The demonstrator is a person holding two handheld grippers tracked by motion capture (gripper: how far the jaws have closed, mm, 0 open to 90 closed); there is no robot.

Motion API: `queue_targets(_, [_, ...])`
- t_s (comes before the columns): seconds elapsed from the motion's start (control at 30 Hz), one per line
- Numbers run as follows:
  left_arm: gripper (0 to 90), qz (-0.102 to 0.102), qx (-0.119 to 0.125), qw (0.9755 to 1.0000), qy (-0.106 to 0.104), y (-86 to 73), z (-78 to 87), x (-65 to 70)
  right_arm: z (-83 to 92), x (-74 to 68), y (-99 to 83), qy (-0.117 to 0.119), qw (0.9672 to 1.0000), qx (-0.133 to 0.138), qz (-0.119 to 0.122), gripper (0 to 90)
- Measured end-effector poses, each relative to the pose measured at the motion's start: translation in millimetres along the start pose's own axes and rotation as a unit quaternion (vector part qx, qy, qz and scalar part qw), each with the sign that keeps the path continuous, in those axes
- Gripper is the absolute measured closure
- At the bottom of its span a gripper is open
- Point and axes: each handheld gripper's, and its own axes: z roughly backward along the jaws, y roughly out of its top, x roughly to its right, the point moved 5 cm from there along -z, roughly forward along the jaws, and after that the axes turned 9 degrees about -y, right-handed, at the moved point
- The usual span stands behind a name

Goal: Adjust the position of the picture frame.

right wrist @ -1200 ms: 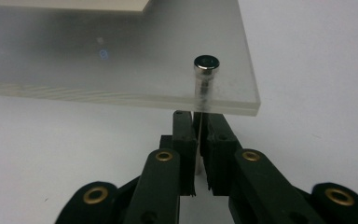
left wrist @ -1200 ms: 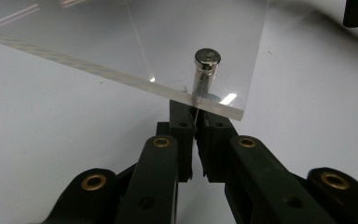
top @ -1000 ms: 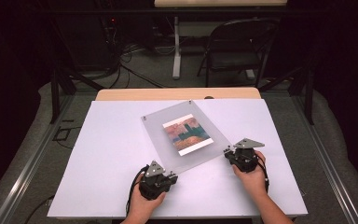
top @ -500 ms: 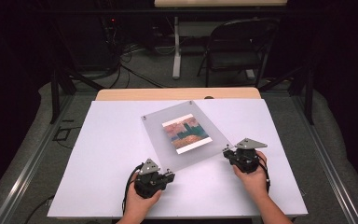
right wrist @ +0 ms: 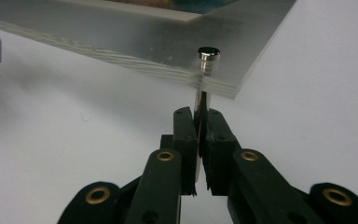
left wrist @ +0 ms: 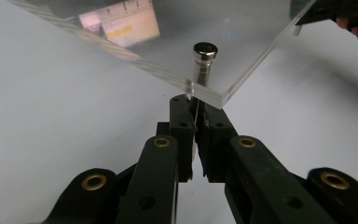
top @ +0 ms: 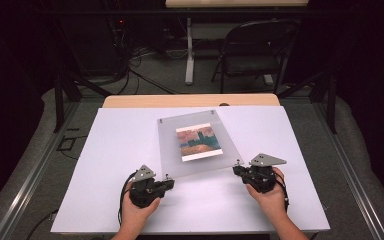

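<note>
Lying at a slant across the middle of the white table (top: 105,165) is one clear acrylic picture frame (top: 172,150), a see-through sandwich of plates with a single small print of a reddish skyline over teal water (top: 198,142) shut inside it; its near edge looks lifted off the table. Two black grippers work it, one per hand; the left gripper (top: 169,182) has its jaws pinched tight on the metal standoff post (left wrist: 200,77) at the frame's near left corner, and the right gripper (top: 236,169) is clamped just as tight on the post (right wrist: 204,74) at the near right corner. From above, two more such fittings show as dots along the far edge; the two gripper views alone show the posts' round polished caps and the layered plate edge, while only the high view takes in the folding chair (top: 252,50) beyond the table.
</note>
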Motion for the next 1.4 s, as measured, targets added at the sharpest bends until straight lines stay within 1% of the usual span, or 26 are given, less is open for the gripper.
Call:
queue_targets(0.03, [85.1,0.004,0.003,1.0000,0.003,0.8,1.7,-2.9,0.3,-2.6,0.3,0.005,1.0000,0.001,0.000,85.3])
queue_targets(0.07, [85.0,0.008,0.011,0.9999,0.009,3.0,5.1,-8.5,0.8,-7.7,1.3,0.012,0.9999,0.001,0.003,85.1])
queue_targets(0.13, [85.0,0.012,0.014,0.9998,0.011,4.2,6.9,-11.0,1.0,-10.1,2.2,0.014,0.9999,0.003,0.003,85.1])
queue_targets(0.2, [84.7,0.023,0.022,0.9995,0.009,7.1,9.4,-16.2,0.3,-14.3,4.6,0.020,0.9998,0.008,0.001,85.0])
queue_targets(0.23, [84.3,0.033,0.028,0.9990,0.011,11.1,11.5,-21.0,-0.6,-16.4,7.2,0.023,0.9997,0.007,0.002,85.0])
queue_targets(0.3, [84.3,0.032,0.031,0.9989,0.014,13.4,12.2,-23.1,-2.2,-17.4,10.8,0.028,0.9996,0.010,-0.004,85.0])
queue_targets(0.37, [84.4,0.035,0.035,0.9986,0.018,17.8,13.2,-26.7,-3.1,-17.8,12.5,0.028,0.9995,0.011,-0.004,85.0])
queue_targets(0.47, [84.3,0.038,0.033,0.9984,0.024,21.5,14.3,-33.4,-6.1,-20.2,15.9,0.032,0.9993,0.010,-0.013,85.2])
queue_targets(0.53, [84.2,0.041,0.031,0.9983,0.027,23.2,14.5,-37.8,-10.3,-22.1,18.6,0.035,0.9993,0.007,-0.010,85.2])
queue_targets(0.63, [84.3,0.038,0.028,0.9982,0.035,26.4,13.5,-42.7,-12.9,-22.6,20.5,0.033,0.9994,0.003,-0.011,85.3])
queue_targets(0.7, [84.5,0.035,0.026,0.9983,0.040,28.3,11.1,-45.4,-16.3,-21.1,21.9,0.031,0.9993,0.000,-0.018,85.6])
queue_targets(0.73, [84.5,0.036,0.026,0.9982,0.041,29.0,9.1,-46.9,-17.9,-21.0,21.9,0.031,0.9991,-0.001,-0.028,85.6])
queue_targets(0.8, [84.4,0.035,0.022,0.9980,0.048,27.7,5.6,-50.5,-22.0,-20.2,20.6,0.023,0.9993,-0.004,-0.031,85.5])
queue_targets(0.83, [84.4,0.036,0.019,0.9981,0.047,25.8,3.9,-51.9,-23.8,-20.6,19.2,0.019,0.9993,-0.006,-0.032,85.6])
queue_targets(0.87, [84.2,0.040,0.018,0.9980,0.046,23.7,2.1,-52.5,-26.7,-21.0,15.4,0.010,0.9995,-0.013,-0.027,85.5])
queue_targets(0.93, [84.2,0.037,0.010,0.9980,0.050,18.8,-1.3,-51.6,-28.3,-20.8,11.6,0.007,0.9995,-0.016,-0.024,85.5])
queue_targets(1.0, [84.4,0.035,0.006,0.9981,0.050,17.7,-2.2,-50.9,-28.3,-20.1,10.2,0.006,0.9996,-0.020,-0.022,85.5])
queue_targets(1.13, [84.5,0.029,0.001,0.9983,0.051,14.3,-6.1,-50.0,-29.9,-18.0,6.3,0.005,0.9994,-0.025,-0.024,85.5])
queue_targets(1.27, [84.5,0.024,-0.008,0.9983,0.052,11.8,-9.5,-50.8,-33.6,-15.8,1.8,0.003,0.9993,-0.032,-0.017,85.4])
queue_targets(1.33, [84.4,0.024,-0.013,0.9983,0.052,11.0,-10.7,-50.6,-34.4,-15.6,1.0,0.004,0.9992,-0.034,-0.021,85.5])
queue_targets(1.4, [84.4,0.024,-0.012,0.9983,0.051,10.9,-12.5,-50.6,-35.7,-14.5,0.5,0.003,0.9991,-0.036,-0.023,85.4])
